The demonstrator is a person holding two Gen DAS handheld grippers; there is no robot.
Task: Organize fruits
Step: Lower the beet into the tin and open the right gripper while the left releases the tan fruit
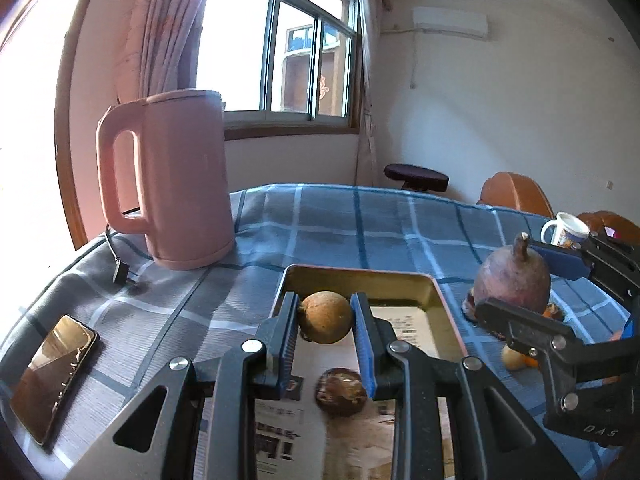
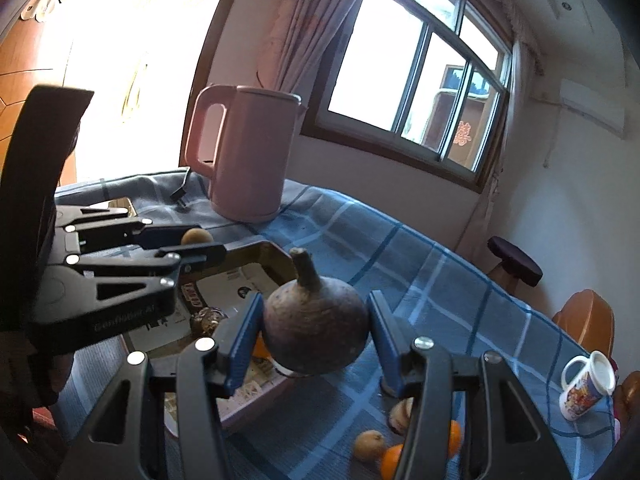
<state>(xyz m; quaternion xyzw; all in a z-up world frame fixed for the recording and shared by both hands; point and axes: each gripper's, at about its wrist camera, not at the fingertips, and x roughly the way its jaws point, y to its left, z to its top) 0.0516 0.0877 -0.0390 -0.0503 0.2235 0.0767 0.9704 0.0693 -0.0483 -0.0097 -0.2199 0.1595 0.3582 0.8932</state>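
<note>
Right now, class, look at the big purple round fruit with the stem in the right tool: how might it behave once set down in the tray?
The purple fruit looks round-bottomed, so it may roll or tip in the tray. It fills the right tool, so probably heavy. Its skin seems firm, likely not fragile.

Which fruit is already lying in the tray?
The dark brown, glossy round fruit on the gold metal tray's paper lining; the tan one and the purple stemmed one are in grippers.

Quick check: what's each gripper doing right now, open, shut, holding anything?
Left gripper: shut on a small brown fruit, above the tray.
Right gripper: shut on a purple fruit with a stem.
</note>
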